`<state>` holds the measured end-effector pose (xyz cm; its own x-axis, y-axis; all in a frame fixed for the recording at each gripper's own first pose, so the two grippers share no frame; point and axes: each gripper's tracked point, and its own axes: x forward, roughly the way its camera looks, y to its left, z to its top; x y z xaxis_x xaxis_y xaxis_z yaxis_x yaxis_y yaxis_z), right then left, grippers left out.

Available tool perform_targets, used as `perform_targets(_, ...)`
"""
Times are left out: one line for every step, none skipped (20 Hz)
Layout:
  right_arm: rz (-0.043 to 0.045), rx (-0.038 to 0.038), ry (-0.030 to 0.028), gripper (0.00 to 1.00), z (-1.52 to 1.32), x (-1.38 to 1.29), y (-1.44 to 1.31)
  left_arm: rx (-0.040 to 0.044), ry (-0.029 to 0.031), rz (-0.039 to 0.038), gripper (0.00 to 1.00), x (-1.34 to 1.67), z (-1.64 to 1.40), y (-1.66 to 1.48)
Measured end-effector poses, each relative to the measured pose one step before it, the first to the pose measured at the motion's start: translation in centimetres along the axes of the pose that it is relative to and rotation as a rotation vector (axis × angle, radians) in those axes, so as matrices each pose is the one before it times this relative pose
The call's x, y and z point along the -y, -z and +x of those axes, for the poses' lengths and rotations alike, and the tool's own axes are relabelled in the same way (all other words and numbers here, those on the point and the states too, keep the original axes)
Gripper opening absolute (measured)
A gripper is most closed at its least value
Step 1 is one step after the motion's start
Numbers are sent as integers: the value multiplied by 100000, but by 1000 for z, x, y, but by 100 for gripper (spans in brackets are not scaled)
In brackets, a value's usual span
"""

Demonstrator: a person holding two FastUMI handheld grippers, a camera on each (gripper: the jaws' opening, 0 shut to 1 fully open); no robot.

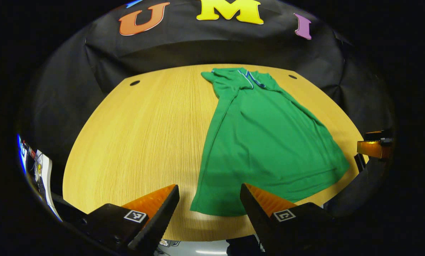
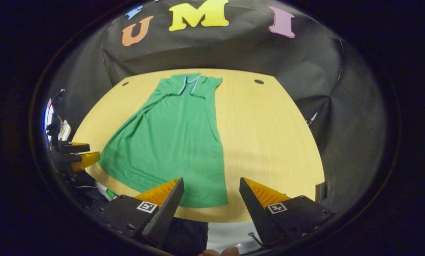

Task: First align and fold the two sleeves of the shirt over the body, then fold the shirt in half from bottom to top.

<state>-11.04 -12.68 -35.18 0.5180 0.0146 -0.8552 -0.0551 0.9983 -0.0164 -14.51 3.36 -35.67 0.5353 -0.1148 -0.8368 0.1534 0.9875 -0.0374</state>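
A green shirt (image 1: pixel 266 142) lies flat on the wooden table (image 1: pixel 141 142), collar at the far end, both sleeves folded in over the body so it forms a long strip. My left gripper (image 1: pixel 209 193) is open, hovering above the hem's left corner at the near table edge. In the right gripper view the same shirt (image 2: pixel 173 142) runs away from me, and my right gripper (image 2: pixel 211 186) is open just above the hem's right corner. The right gripper (image 1: pixel 374 147) appears at the far right of the left gripper view, and the left gripper (image 2: pixel 79 154) at the left edge of the right gripper view.
Two dark cable holes (image 1: pixel 134 83) (image 1: pixel 292 76) sit near the table's far corners. Black cloth wall behind the table. Bare wood (image 2: pixel 269 142) stretches on both sides of the shirt. Some equipment (image 2: pixel 54 124) stands off the table's left side.
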Motion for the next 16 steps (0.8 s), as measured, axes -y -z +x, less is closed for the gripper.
perform_targets(-133, -3086, 580, 97, 484, -3, 698, -2048, 172, 273, 100, -220, 320, 341)
perform_targets(-887, -4950, 581, 96, 890, 15, 866, -2615, -405, 1191, 100, -216, 390, 661)
perform_targets(-104, -2395, -163, 97, 429, -41, 478, -818, -47, 192, 100, -64, 194, 143)
perform_targets(-307, -3719, 495, 96, 608, 155, 528, -1095, -206, -734, 100, -47, 326, -1)
perform_targets(-214, -1651, 460, 96, 367, 26, 187, -1140, -646, -307, 100, -19, 203, 85)
perform_targets(-524, -2128, 487, 98, 507, -24, 269, -917, -580, -194, 100, -129, 29, 186)
perform_targets(-498, -2304, 545, 98, 417, 105, 257, -941, 23, 65, 100, 25, 116, 86)
perform_targets(214, -2563, 322, 96, 537, 76, 159, -652, -198, 472, 100, -68, 63, 167)
perform_targets(1255, -725, 87, 96, 305, 48, 26, -659, -244, 543, 100, -25, 167, 49)
perform_targets(1026, -2522, 523, 98, 923, 255, 214, -2198, 464, -464, 100, 127, 370, 269)
perform_targets(562, -1725, -645, 98, 576, -48, 329, -41, 455, -1317, 100, 258, 117, -196)
perform_targets(1408, 267, -1699, 98, 172, -397, -58, -88, -85, -310, 100, 121, 91, -53)
perform_targets(844, -797, -563, 92, 7, -80, 83, -439, 136, -58, 100, 118, 208, 58)
perform_targets(1244, -651, -1079, 92, 59, -227, 17, -539, 854, -546, 100, 144, 105, 34)
perform_targets(1682, -273, -143, 88, -45, -151, -85, -951, 547, -3333, 100, 274, -46, 8)
perform_targets(-157, -1642, -399, 83, -54, -152, 297, -919, -110, -468, 100, 373, 115, 27)
